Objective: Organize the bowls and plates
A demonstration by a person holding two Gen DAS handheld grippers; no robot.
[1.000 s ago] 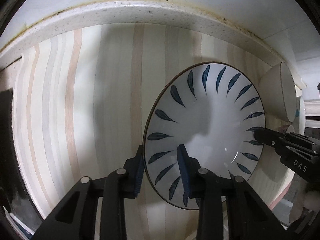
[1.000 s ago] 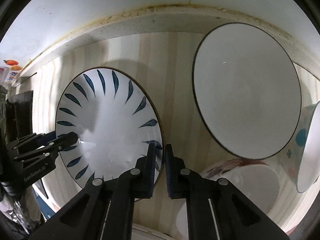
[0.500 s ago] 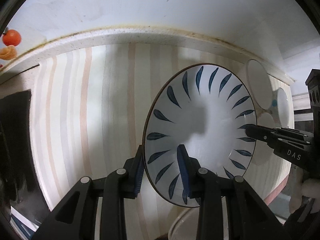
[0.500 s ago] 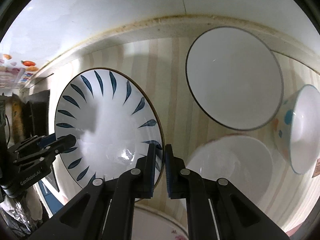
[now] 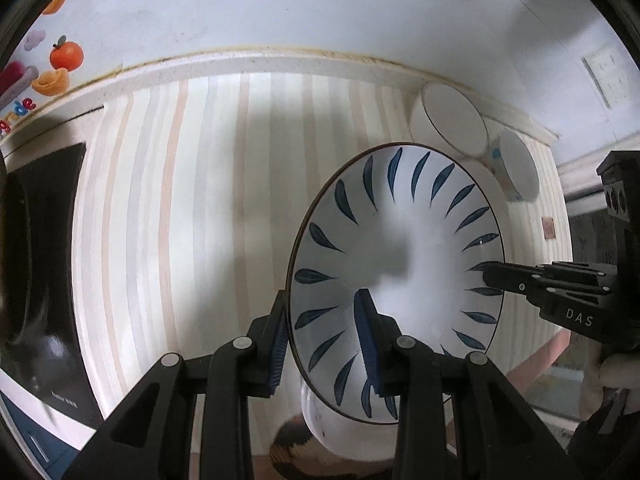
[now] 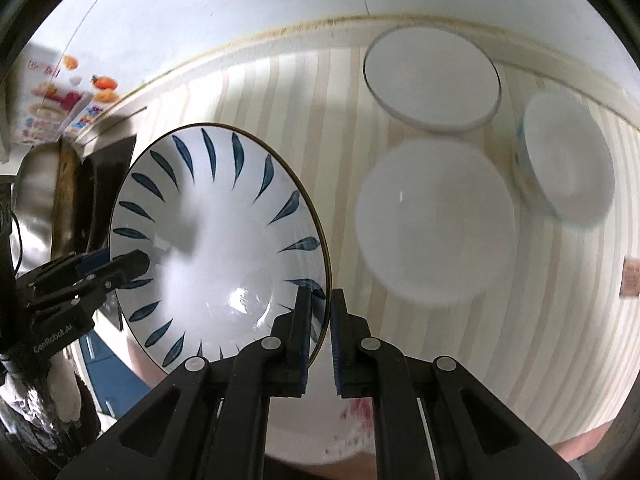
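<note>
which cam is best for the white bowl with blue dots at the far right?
Right wrist view: the white bowl with blue dots shows its whole rim and interior, though blurred. Left wrist view shows it small and edge-on at the counter's far end.

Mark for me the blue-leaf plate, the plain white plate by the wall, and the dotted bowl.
Blue-leaf patterned white plate point(image 6: 208, 240): right wrist view, centre well.
Plain white round plate point(image 6: 432, 80): right wrist view, flat middle.
White bowl with blue dots point(image 6: 568, 164): right wrist view, inside surface.

Plate point(image 5: 404, 256): white, ringed with dark blue leaf strokes and a thin dark rim. Counter point(image 5: 192, 200): pale stripes of cream, grey and peach. Bowl point(image 6: 568, 168): white inside, blue dots outside (blurred). Both grippers: black with blue pads point(image 5: 366, 336).
</note>
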